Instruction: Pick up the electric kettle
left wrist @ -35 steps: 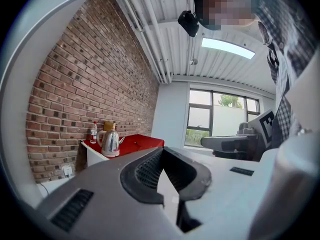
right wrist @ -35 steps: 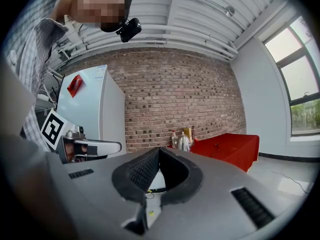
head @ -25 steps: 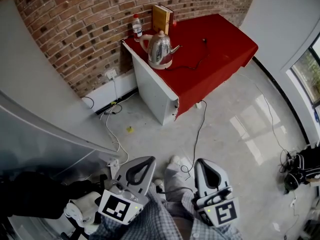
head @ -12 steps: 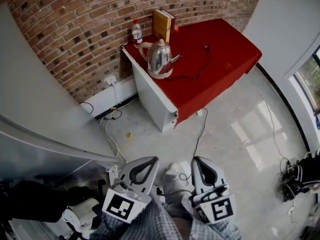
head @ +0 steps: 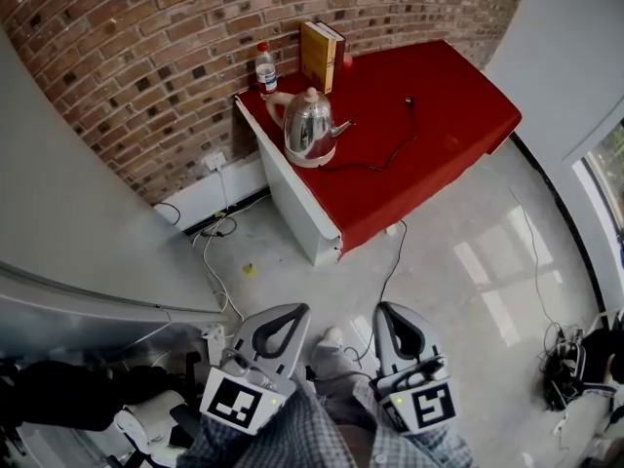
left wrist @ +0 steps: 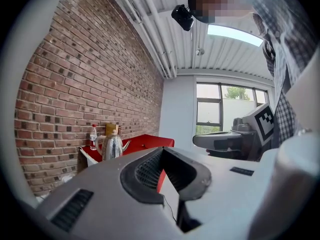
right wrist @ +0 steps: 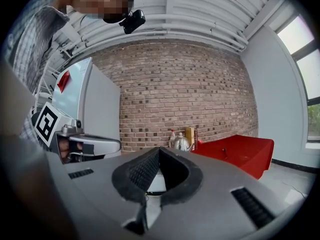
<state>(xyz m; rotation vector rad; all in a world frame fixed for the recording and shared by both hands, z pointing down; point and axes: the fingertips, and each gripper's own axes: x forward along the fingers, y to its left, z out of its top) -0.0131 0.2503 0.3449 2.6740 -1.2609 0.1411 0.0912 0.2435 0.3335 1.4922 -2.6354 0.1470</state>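
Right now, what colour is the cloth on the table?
The cloth is red, clearest in the head view.

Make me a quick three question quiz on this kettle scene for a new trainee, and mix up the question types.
1. Multiple choice: the electric kettle stands on A) a chair, B) the red-covered table, C) a shelf.
2. True or false: the left gripper is shut on the kettle.
3. Fill in: the plastic bottle stands behind the kettle, against the ____ wall.
Key: 1 B. 2 false: it and the right gripper are both shut, empty and well short of the table. 3 brick.
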